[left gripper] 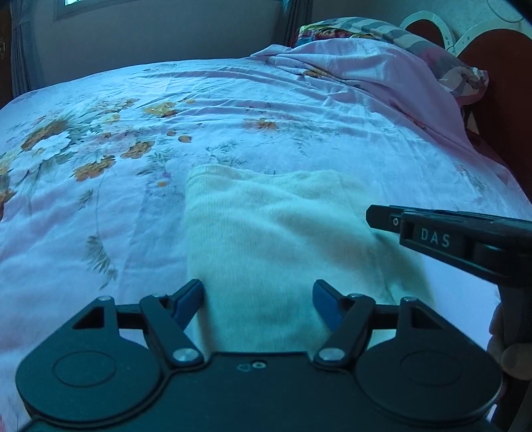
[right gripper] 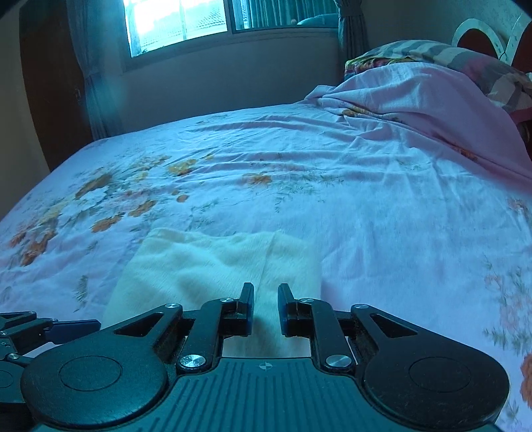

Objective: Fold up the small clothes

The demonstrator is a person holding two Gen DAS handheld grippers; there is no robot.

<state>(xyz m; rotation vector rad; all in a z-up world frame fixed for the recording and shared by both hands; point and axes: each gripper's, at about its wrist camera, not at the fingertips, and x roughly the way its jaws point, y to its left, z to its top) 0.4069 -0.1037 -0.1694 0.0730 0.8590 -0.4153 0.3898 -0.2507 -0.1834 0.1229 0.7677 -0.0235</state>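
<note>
We see a big bed (right gripper: 365,199) with a pink and blue flower sheet (left gripper: 133,133); it fills most of both views; far off are a window (right gripper: 179,23) with curtains (right gripper: 96,83), and at the far right a heap of pillows (right gripper: 465,59) under a pink cover, next to a dark headboard (left gripper: 498,99).

On the near part of the bed lies the small cream garment (left gripper: 266,226); it looks knitted and already folded into a long, flat shape; its long way runs from near to far, straight away from our tongs; a fold line runs down it in the right wrist view.

Our left gripper (left gripper: 257,299) hangs over the near end of the cloth, a bit to its left side; its blue fingers (left gripper: 189,299) stand wide apart and hold nothing; the cloth shows between them but they do not pinch it.

Our right gripper (right gripper: 266,309) is over the near right part of the cloth; its jaws have only a small gap, and nothing is squeezed in it; we think it holds nothing.

Both tongs are about as near to the cloth; we think the next move is to grab the near edge with both and bring it to the far edge.
</note>
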